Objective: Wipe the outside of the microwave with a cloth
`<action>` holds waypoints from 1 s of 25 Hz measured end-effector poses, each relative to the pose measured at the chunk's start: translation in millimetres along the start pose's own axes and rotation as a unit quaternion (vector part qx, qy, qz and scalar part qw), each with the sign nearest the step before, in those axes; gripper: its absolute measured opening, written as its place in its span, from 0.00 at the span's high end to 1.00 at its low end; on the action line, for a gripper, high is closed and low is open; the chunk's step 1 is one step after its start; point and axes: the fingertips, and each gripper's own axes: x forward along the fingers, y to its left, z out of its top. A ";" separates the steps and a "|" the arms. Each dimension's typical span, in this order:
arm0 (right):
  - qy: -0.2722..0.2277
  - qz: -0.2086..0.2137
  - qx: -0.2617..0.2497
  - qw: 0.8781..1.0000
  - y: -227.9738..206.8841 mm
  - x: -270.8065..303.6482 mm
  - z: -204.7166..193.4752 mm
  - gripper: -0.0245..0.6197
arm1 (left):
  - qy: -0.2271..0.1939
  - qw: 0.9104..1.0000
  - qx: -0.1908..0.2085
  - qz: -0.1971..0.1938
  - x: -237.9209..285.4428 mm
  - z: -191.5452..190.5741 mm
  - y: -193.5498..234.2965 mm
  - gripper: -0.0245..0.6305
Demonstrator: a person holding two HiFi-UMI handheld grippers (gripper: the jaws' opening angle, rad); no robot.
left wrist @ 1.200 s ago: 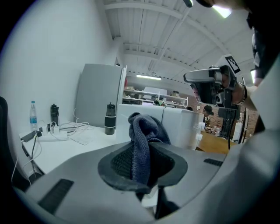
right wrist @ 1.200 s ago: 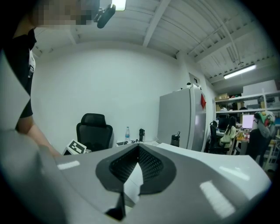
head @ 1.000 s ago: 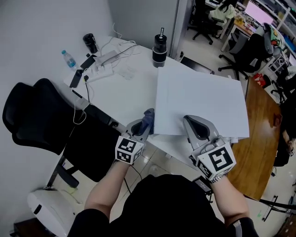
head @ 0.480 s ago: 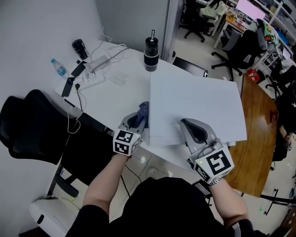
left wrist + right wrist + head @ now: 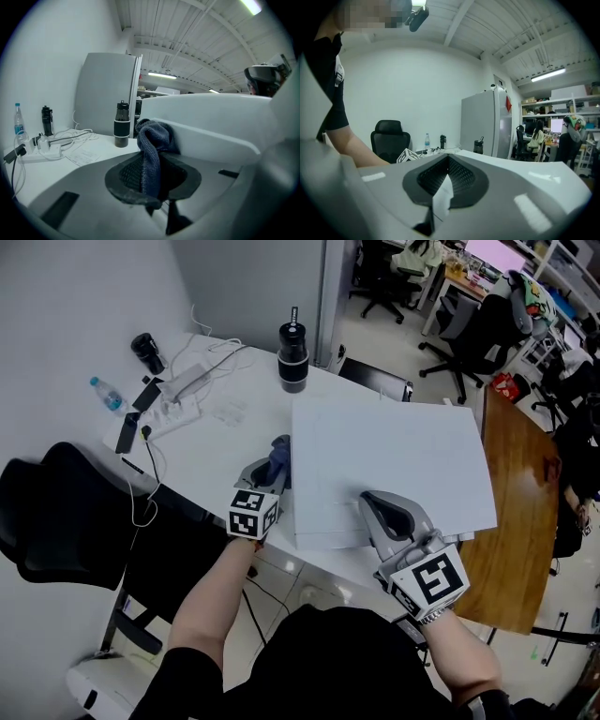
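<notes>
The white microwave [image 5: 394, 456] stands on a white table [image 5: 225, 451], seen from above. My left gripper [image 5: 277, 463] is shut on a dark blue cloth [image 5: 279, 454] and holds it against the microwave's left side, a little back from the front corner. In the left gripper view the cloth [image 5: 152, 150] bunches out of the jaws beside the white microwave [image 5: 211, 117] wall. My right gripper [image 5: 377, 507] lies on the microwave's top near the front edge. It is shut [image 5: 443, 187], with only a pale sliver at the seam.
A black bottle [image 5: 292, 357] stands behind the microwave's left rear. A power strip with cables [image 5: 183, 385], a water bottle [image 5: 105, 393] and a black flask [image 5: 145, 350] sit at the table's far left. A black office chair [image 5: 56, 512] is on the left, a wooden table [image 5: 511, 512] on the right.
The left gripper has slid with the cloth farther back along the microwave's left side. The right gripper has stayed on the top near the front edge.
</notes>
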 end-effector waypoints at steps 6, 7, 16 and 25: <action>0.006 -0.008 0.004 1.000 -3.2 -0.5 -4.5 0.96 | 0.009 1.000 -0.007 0.011 21.0 3.1 14.6 0.85; 0.007 -0.009 0.004 1.000 -3.7 -0.4 -5.0 0.96 | 0.010 1.000 -0.008 0.012 23.8 3.6 16.7 0.85; 0.016 -0.022 0.001 1.000 -5.3 -2.6 -7.1 0.96 | 0.026 0.999 -0.019 0.023 43.1 6.1 31.4 0.85; 0.011 -0.013 -0.002 1.000 -3.8 -2.8 2.1 0.96 | -0.015 1.000 -0.021 0.018 12.5 40.4 30.3 0.85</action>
